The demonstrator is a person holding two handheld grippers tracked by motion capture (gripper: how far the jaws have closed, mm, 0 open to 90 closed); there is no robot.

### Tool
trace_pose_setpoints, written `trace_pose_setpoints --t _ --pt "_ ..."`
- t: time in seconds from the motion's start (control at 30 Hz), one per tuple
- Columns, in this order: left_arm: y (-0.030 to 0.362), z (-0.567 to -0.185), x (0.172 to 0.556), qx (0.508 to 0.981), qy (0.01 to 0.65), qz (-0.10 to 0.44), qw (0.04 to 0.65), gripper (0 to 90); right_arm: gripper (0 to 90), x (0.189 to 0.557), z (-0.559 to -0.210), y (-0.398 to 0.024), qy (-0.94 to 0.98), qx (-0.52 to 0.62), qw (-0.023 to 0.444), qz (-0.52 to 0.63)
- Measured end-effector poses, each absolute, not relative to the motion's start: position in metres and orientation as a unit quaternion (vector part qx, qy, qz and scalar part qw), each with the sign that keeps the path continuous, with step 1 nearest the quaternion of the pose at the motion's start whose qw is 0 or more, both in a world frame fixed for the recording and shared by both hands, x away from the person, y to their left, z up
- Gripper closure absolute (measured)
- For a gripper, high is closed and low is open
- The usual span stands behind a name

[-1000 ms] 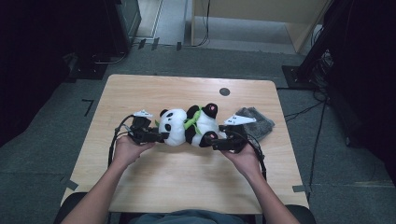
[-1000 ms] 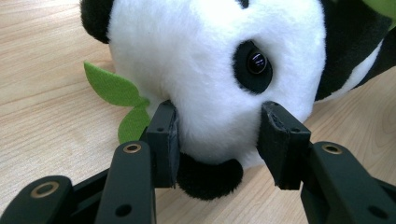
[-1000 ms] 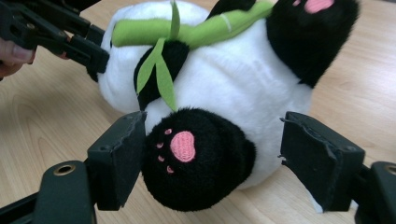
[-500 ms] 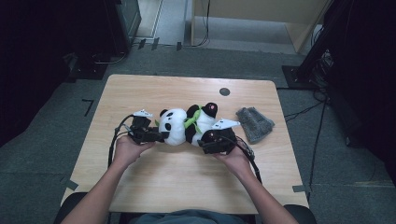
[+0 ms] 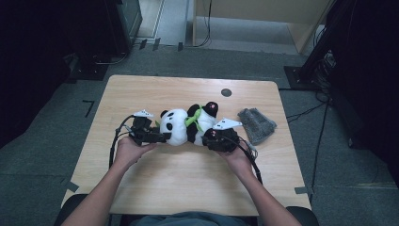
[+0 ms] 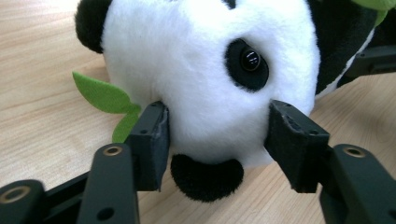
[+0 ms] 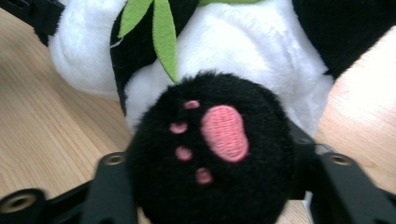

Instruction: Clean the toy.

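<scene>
I have a plush panda (image 5: 188, 125) lying on its side across the middle of the wooden table (image 5: 155, 94), its head towards the left and its feet towards the right. A green leaf collar (image 5: 193, 117) crosses it between head and body.

My left gripper (image 5: 160, 137) comes at the head from the left. In the left gripper view my two black pads bracket the white face (image 6: 210, 70): the left pad (image 6: 152, 140) touches the fur at the cheek, the right pad (image 6: 294, 140) sits against the other side below the black eye patch (image 6: 247, 63). The fur bulges a little between them. These jaws have just been opening, about halfway wide, with the head between them, and I cannot tell whether the pads press or merely rest on the plush. A green felt leaf (image 6: 105, 95) lies on the table to the left of the head.

My right gripper (image 5: 211, 139) meets the panda from the right. In the right gripper view the black foot with its pink paw print (image 7: 215, 154) fills the gap between my jaws, which have just been closing; the foot's fur covers the pads, and its sides look pinched.

A grey folded cloth (image 5: 256, 125) lies to the right, near my right gripper, apart from the panda. A small dark round mark (image 5: 226, 92) sits on the far part of the table.
</scene>
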State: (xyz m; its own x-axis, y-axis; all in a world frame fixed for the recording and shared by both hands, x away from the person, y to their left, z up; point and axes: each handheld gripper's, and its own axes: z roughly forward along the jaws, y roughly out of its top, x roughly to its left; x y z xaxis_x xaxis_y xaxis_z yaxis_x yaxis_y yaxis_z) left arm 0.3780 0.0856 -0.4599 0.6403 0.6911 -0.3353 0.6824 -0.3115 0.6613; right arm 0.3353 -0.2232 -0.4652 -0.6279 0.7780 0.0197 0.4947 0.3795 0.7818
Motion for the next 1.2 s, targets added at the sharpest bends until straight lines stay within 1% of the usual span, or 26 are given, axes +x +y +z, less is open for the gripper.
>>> trace_pose_setpoints --t 0.13,0.27,0.37,0.5,0.73,0.93,1.2 --pt "0.088 -0.458 0.378 0.807 0.414 0.008 0.42 37.0 54.4 0.338 -0.455 -0.225 0.808 0.401 0.169 0.396" --pt "0.09 -0.452 0.375 0.804 0.394 0.02 0.445 32.4 58.1 0.338 -0.444 -0.23 0.8 0.412 0.155 0.408" --pt "0.093 -0.449 0.374 0.798 0.388 0.021 0.461 30.1 58.8 0.338 -0.436 -0.232 0.801 0.411 0.15 0.409" --pt "0.096 -0.445 0.37 0.798 0.373 0.027 0.472 31.3 59.3 0.337 -0.427 -0.237 0.797 0.415 0.144 0.415" --pt "0.101 -0.441 0.365 0.803 0.344 0.039 0.486 30.5 59.0 0.337 -0.41 -0.253 0.778 0.432 0.136 0.436" --pt "0.097 -0.446 0.361 0.813 0.305 0.058 0.493 30.0 58.8 0.334 -0.402 -0.254 0.774 0.438 0.132 0.438" --pt "0.093 -0.447 0.36 0.816 0.283 0.064 0.5 28.9 58.8 0.335 -0.398 -0.259 0.761 0.453 0.12 0.448"
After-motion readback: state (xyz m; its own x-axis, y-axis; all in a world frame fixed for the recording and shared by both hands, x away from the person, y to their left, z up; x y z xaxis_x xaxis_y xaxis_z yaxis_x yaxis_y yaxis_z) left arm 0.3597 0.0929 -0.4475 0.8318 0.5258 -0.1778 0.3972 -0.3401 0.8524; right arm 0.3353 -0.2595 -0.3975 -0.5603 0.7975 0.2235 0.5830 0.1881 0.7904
